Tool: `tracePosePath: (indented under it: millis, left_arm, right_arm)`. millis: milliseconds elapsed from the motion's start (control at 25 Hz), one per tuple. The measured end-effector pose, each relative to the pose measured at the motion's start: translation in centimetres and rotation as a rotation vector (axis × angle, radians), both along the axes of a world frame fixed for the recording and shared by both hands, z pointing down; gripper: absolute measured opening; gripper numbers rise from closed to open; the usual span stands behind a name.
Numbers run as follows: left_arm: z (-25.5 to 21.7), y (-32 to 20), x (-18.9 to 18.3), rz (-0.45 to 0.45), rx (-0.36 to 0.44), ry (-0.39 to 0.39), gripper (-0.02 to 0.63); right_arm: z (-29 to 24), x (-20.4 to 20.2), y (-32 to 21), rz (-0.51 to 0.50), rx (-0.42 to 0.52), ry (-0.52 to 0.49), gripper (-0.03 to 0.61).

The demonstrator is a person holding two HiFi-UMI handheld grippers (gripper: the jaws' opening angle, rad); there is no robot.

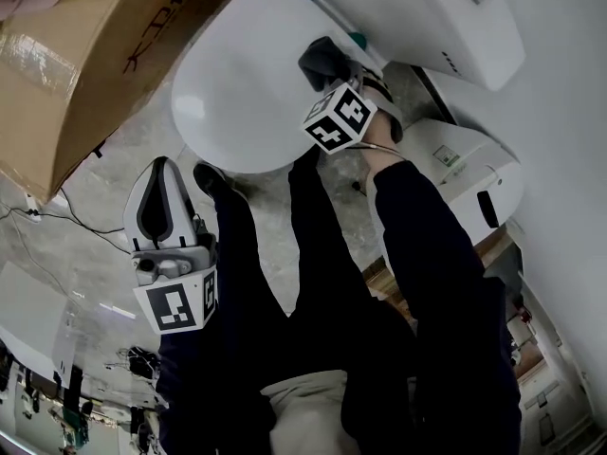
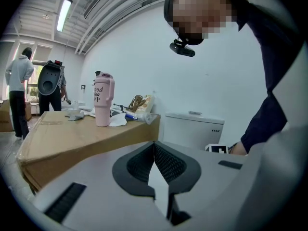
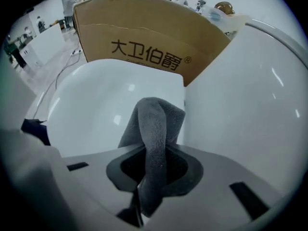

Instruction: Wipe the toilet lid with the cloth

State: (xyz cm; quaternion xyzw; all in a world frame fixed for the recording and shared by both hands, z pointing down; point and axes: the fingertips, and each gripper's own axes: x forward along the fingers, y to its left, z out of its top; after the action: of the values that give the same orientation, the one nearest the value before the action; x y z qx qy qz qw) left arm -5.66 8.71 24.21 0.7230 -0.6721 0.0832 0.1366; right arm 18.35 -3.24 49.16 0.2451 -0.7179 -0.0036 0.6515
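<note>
The white toilet lid is closed. My right gripper is shut on a grey cloth, which bulges out between the jaws. The cloth rests against the back right of the lid, close to the tank. My left gripper hangs low at the left, off the toilet. It points upward, and its jaws are together with nothing between them.
A big cardboard box stands right beside the toilet's left side, with a pink tumbler and clutter on top. Another white toilet sits to the right. Cables trail over the floor. A person stands far off.
</note>
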Motion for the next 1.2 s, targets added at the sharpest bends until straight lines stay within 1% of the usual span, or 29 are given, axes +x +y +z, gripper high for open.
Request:
tracePosePath:
  millis: [120, 240, 320, 480, 600, 720, 920, 1040, 1200]
  left_arm:
    - [0.1, -0.1, -0.3, -0.029, -0.008, -0.003, 0.015]
    - [0.1, -0.5, -0.1, -0.042, -0.008, -0.007, 0.015]
    - [0.1, -0.7, 0.1, -0.041, -0.009, -0.010, 0.015]
    - [0.5, -1.1, 0.0, -0.045, -0.018, -0.008, 0.015]
    - [0.7, -1.3, -0.1, -0.051, -0.020, 0.002, 0.015]
    - [0.7, -1.7, 0.0, -0.039, -0.018, 0.007, 0.015]
    - [0.3, -1.8, 0.6, -0.001, -0.010, 0.013, 0.015]
    - [0.3, -1.3, 0.0, 0.001, -0.011, 0.014, 0.015]
    - [0.2, -0.5, -1.3, -0.001, -0.011, 0.007, 0.015]
  right_arm:
    - [0.2, 0.6, -3.8, -0.049, 0.086, 0.066, 0.066]
    - [1.3, 1.0, -5.9, -0.105, 0.150, 0.126, 0.066]
    - [1.6, 1.3, -7.1, -0.112, 0.187, 0.154, 0.066]
    - [2.2, 0.8, -8.0, -0.132, 0.245, 0.183, 0.066]
    - [2.2, 0.6, -7.8, -0.126, 0.287, 0.201, 0.064]
    - [2.5, 0.1, -6.9, -0.101, 0.272, 0.198, 0.064]
    - [2.9, -1.3, -4.1, -0.095, 0.230, 0.176, 0.064]
    - [3.7, -2.5, -1.2, -0.090, 0.184, 0.153, 0.064]
    - [3.8, -4.6, 2.3, -0.102, 0.150, 0.143, 0.064]
